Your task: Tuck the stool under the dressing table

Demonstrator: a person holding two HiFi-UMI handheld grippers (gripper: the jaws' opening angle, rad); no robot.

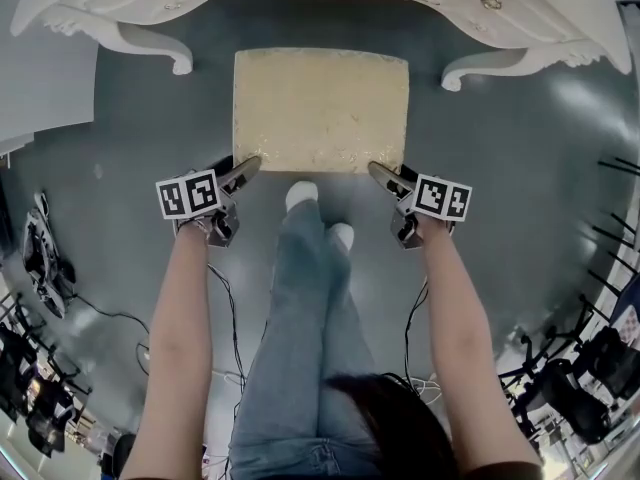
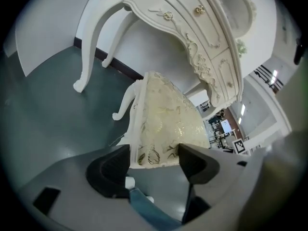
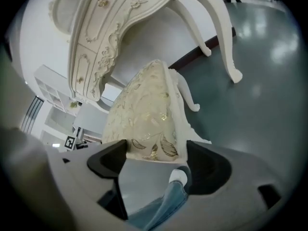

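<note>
The stool (image 1: 320,108), with a cream and gold patterned cushion, stands on the grey floor in front of the white dressing table (image 1: 120,13), between its curved front legs. My left gripper (image 1: 247,166) is at the stool's near left corner and my right gripper (image 1: 380,171) at its near right corner. In the left gripper view the jaws of the left gripper (image 2: 154,153) stand wide, with the cushion's corner (image 2: 159,129) at their tips. The right gripper (image 3: 156,150) likewise straddles the stool's other corner (image 3: 149,119). Neither pair of pads visibly presses on it.
The person's legs and white socks (image 1: 302,196) stand just behind the stool, between the grippers. Cables (image 1: 230,308) trail on the floor. Equipment lies at the left edge (image 1: 40,253) and the bottom right (image 1: 570,388). The table's carved legs (image 1: 160,53) flank the stool.
</note>
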